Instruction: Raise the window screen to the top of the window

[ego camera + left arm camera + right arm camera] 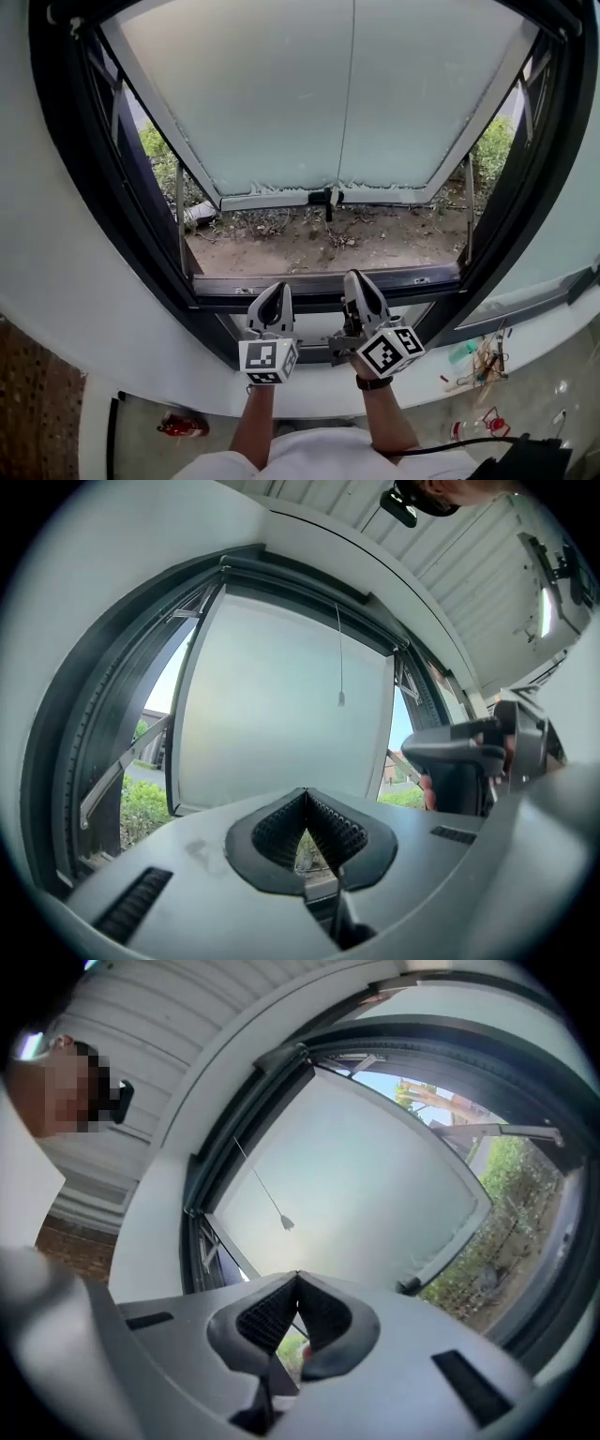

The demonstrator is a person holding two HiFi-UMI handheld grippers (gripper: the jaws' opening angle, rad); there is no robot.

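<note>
The dark window frame (141, 234) stands with its frosted sash (309, 94) swung outward. No screen mesh shows across the opening. A thin pull cord (352, 94) hangs down the middle; its small weight (340, 698) (286, 1223) dangles from the dark housing (300, 578) along the frame's top. My left gripper (272, 292) (306, 803) and right gripper (354, 279) (298, 1288) sit side by side at the lower sill (309, 281), both tilted upward. Both are shut with nothing between the pads. The right gripper's body (469, 752) shows at the right of the left gripper view.
A black handle (324, 198) sits on the sash's bottom edge. Metal stays (180, 216) hold the sash at both sides. Outside lie bare ground (319, 244) and shrubs (159, 155). On the floor below are a red extinguisher (183, 427) and loose cables (483, 361).
</note>
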